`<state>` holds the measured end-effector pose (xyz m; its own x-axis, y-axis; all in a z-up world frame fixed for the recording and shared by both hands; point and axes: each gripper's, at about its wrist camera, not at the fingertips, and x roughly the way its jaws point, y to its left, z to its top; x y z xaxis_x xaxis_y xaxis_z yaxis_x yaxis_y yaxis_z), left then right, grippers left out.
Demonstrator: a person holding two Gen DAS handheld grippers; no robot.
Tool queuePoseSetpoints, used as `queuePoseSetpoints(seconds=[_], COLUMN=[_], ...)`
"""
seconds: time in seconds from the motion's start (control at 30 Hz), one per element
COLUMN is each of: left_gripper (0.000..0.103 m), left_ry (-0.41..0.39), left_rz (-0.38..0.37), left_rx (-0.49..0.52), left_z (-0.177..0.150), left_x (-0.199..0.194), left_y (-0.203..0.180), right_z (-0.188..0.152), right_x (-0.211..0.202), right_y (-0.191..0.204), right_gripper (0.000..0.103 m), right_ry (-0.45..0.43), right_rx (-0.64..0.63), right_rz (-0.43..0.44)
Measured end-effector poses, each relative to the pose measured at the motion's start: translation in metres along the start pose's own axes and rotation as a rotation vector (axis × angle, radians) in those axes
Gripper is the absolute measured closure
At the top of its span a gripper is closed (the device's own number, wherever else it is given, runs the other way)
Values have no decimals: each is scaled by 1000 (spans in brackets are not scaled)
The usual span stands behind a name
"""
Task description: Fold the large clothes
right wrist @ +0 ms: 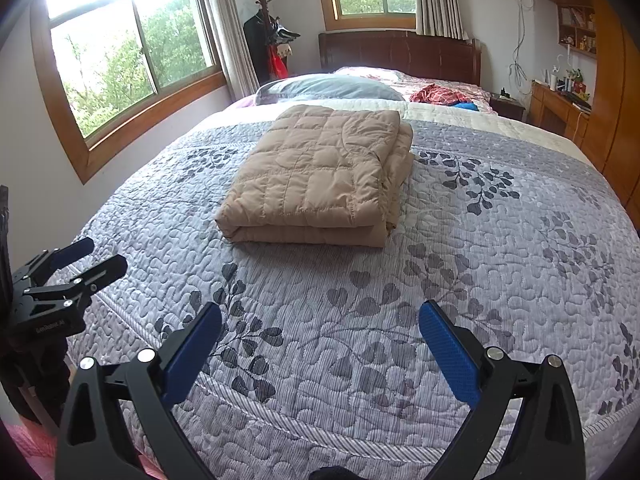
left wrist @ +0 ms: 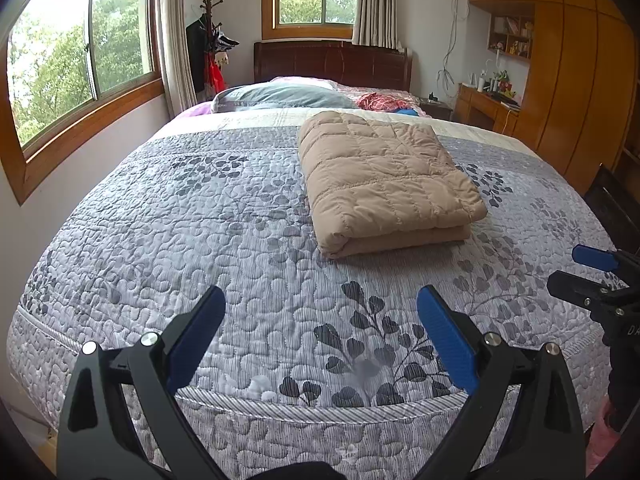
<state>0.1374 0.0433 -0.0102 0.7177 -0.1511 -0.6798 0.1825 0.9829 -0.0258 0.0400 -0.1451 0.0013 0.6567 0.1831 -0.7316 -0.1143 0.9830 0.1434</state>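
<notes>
- Left wrist view: left gripper, black w/ blue ribbed pads, jaws spread wide, nothing between them; hovers over foot of bed.
- Tan quilted padded garment, folded into a thick rectangle, lies on grey leaf-print quilted bedspread, mid-bed, well apart from the pads.
- Right gripper pokes in at right edge, jaws apart, empty.
- Grey pillow + dark wood headboard behind garment.
- Right wrist view: right gripper spread wide, empty, above bedspread.
- Folded garment ahead, slightly left; layered edges show on its right side.
- Left gripper at left edge, jaws apart.
</notes>
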Motion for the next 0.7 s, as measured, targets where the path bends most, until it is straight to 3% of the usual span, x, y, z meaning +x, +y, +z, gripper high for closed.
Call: queuePoseSetpoints(seconds=[0.7], left_gripper=[7], left_ry=[13], left_rz=[-14], left_rx=[-1], left_z=[0], left_x=[4], left_y=[3], right_z=[-1], right_x=[2], right_y=[-1], right_gripper=[4], right_ry=[-2], right_rx=[9], right_rz=[9])
